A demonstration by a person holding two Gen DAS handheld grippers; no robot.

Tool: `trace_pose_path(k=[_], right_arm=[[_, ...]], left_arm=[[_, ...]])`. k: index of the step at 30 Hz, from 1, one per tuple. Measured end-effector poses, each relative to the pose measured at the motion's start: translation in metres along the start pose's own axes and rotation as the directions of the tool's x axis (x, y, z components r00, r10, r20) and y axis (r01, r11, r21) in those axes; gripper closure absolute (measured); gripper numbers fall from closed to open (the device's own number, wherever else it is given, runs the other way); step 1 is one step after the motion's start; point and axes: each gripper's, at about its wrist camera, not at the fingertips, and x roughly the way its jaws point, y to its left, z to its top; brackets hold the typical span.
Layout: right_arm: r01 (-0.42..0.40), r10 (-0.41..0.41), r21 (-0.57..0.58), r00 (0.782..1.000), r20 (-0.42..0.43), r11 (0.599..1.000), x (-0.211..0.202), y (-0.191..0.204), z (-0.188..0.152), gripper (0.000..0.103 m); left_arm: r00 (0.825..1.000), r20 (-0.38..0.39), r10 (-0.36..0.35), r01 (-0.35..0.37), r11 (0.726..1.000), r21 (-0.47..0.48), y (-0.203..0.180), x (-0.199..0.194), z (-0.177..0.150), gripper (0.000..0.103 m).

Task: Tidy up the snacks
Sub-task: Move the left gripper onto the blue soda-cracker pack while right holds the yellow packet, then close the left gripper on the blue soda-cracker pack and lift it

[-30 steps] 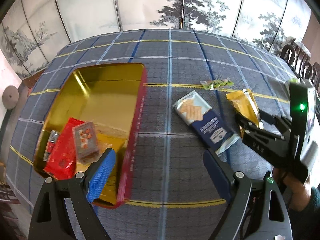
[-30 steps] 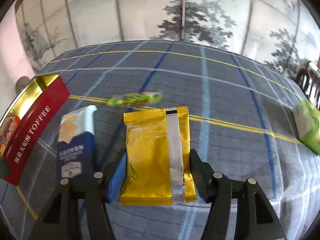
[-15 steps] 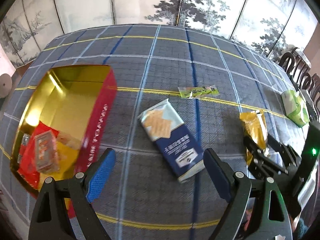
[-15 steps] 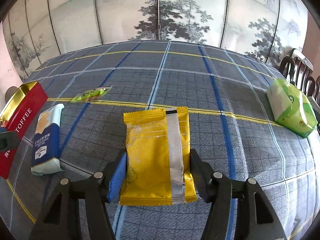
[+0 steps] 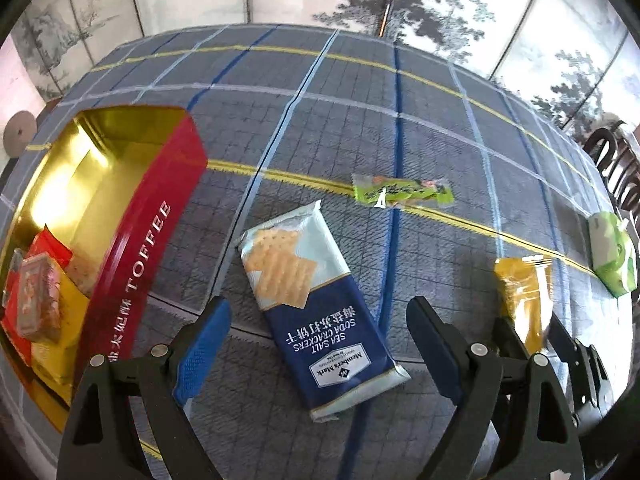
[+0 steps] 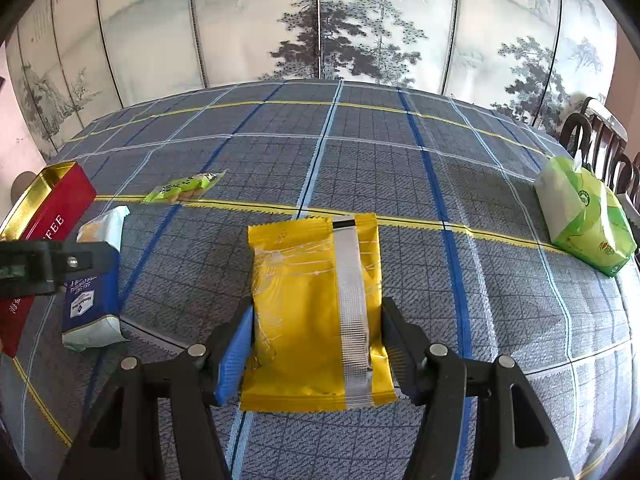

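- One tin (image 5: 152, 240), one cracker pack (image 5: 312, 304), one yellow packet (image 6: 316, 312), one green sweet (image 5: 400, 192).
- Left gripper (image 5: 316, 344): jaws apart, closing, now straddling the cracker pack; earlier beside the tin.
- Right gripper (image 6: 316, 344): opening, yellow packet between its jaws.

A blue-and-white soda cracker packet (image 5: 316, 308) lies flat at centre frame in the left wrist view, slanted. A slim green snack packet (image 5: 402, 194) lies above it. An open red toffee tin (image 5: 132, 264), gold inside, sits at left holding red and yellow packets (image 5: 38, 304). A yellow foil pouch (image 6: 316, 312) lies at lower centre of the right wrist view.
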Motion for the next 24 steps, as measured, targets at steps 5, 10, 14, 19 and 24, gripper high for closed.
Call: trace_pose_path(k=[5,10,14,19,24], right_arm=[[0.001,-0.001,-0.001,1.000,0.000,1.000,0.000,0.000,0.000,0.040],[0.000,0.000,-0.001,1.000,-0.001,1.000,0.000,0.000,0.001,0.040],[0.000,0.000,-0.001,1.000,-0.001,1.000,0.000,0.000,0.001,0.040],[0.000,0.000,-0.001,1.000,-0.001,1.000,0.000,0.000,0.001,0.039],[0.000,0.000,-0.001,1.000,-0.001,1.000,0.000,0.000,0.001,0.040]], left_arm=[[0.999,-0.034,0.011,-0.010,1.000,0.015,0.006,0.008,-0.004,0.031],[0.999,-0.043,-0.020,0.022,0.999,0.043,0.013,0.008,-0.007,0.040],[0.999,-0.044,-0.024,0.027,0.997,0.070,0.021,0.006,-0.010,0.041],[0.999,-0.033,-0.012,0.016,0.992,0.122,0.027,0.003,-0.012,0.041],[0.999,-0.025,-0.026,0.029,0.985,0.167,0.025,0.004,-0.011,0.043]])
